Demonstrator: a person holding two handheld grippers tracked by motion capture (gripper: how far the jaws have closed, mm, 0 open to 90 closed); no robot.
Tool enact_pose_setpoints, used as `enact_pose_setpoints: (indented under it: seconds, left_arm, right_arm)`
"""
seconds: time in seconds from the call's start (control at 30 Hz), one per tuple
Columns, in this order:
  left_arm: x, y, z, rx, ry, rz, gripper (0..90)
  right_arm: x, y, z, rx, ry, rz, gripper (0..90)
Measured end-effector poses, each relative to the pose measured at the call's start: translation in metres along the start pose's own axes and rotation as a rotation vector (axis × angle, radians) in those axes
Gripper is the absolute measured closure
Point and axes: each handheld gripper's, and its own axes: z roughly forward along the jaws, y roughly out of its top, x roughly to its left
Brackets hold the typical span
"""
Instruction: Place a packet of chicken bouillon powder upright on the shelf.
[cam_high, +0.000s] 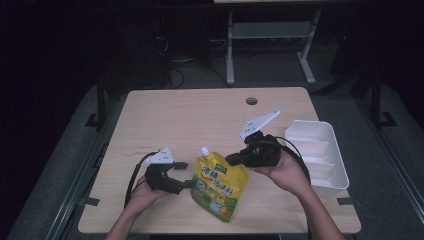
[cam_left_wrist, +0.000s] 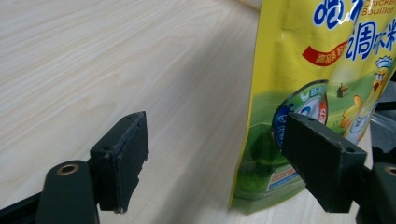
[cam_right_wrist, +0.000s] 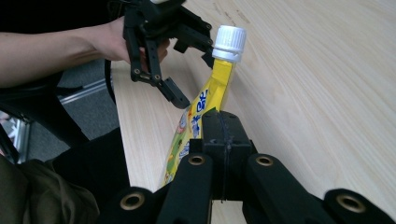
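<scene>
Gleaming yellow pouch (cam_high: 220, 186), ribbed white cap (cam_right_wrist: 229, 42)

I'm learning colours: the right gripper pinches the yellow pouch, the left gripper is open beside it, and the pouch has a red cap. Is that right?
Almost. The cap is white, not red, as the right gripper view shows. The rest holds: the right gripper pinches the yellow pouch, and the left gripper is open beside it.

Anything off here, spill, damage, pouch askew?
No spill or damage shows. The yellow pouch stands tilted, pinched at its upper edge by the right tool, white cap on. Left tool open beside it.
</scene>
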Motion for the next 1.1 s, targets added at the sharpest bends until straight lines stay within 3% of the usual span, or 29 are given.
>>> enact_pose_setpoints:
  seconds: [0.1, 0.27, 0.37, 0.5, 0.63, 0.73, 1.03, 1.1]
  left_arm:
    - [0.001, 0.000, 0.000, -0.007, -0.024, -0.007, 23.1]
    - [0.001, 0.000, 0.000, -0.024, -0.107, -0.016, 29.5]
    - [0.000, 0.000, 0.000, -0.024, -0.124, -0.010, 33.6]
    - [-0.003, 0.000, -0.001, -0.033, -0.176, 0.022, 49.2]
    - [-0.008, 0.001, -0.003, -0.025, -0.158, 0.067, 62.9]
    - [-0.008, 0.001, -0.003, -0.018, -0.180, 0.061, 73.4]
    - [-0.010, 0.001, -0.002, -0.016, -0.177, 0.076, 83.0]
    - [-0.011, 0.001, -0.003, -0.019, -0.170, 0.084, 84.8]
  right_arm:
    - [0.003, 0.003, 0.000, 0.000, 0.003, -0.021, 90.0]
    - [0.004, 0.007, 0.002, -0.006, 0.007, -0.036, 90.0]
    - [0.005, 0.010, 0.003, -0.013, 0.013, -0.047, 90.0]
    - [0.004, 0.012, 0.005, -0.014, 0.007, -0.052, 90.0]
    - [-0.001, 0.012, 0.005, -0.021, 0.003, -0.037, 90.0]
    - [-0.003, 0.010, 0.006, -0.028, 0.000, -0.031, 89.9]
    - [-0.012, 0.006, 0.006, -0.060, 0.001, -0.014, 88.9]
    - [-0.013, 0.004, 0.006, -0.063, 0.001, -0.011, 80.3]
